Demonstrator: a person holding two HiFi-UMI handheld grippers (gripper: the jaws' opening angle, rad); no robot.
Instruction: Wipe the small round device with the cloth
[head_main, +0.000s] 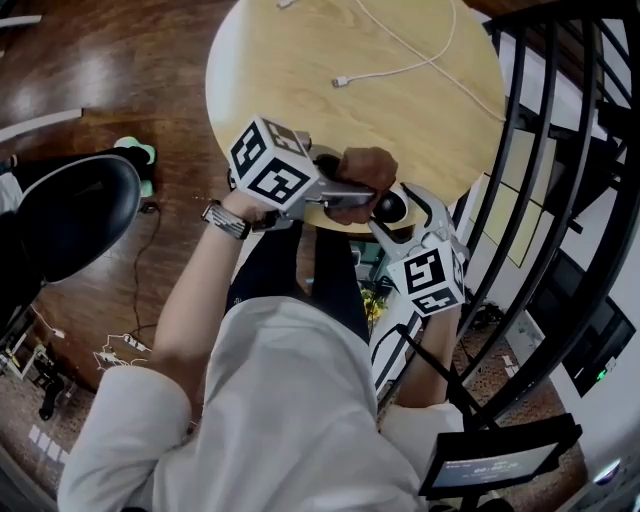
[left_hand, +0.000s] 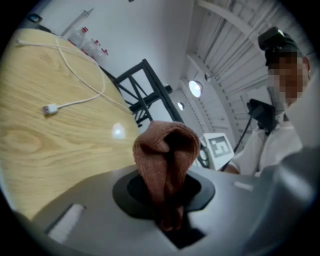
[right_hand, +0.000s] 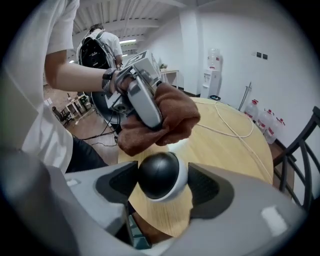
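above the near edge of the round light-wood table (head_main: 300, 80), the right gripper (right_hand: 162, 185) clamps its 2 jaws on the small round device (right_hand: 160, 175), black dome on white base, held in the air so the dome stays exposed. the left gripper (left_hand: 167, 205) pinches the bunched brown cloth (left_hand: 167, 150) with its fold sticking out as a pad, just beside the device, i think ready for wiping.

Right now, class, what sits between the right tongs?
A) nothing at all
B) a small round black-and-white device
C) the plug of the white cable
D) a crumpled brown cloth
B: the right gripper view shows the small round black-and-white device clamped between the pads of the right tongs, while the crumpled brown cloth is in the left tongs.
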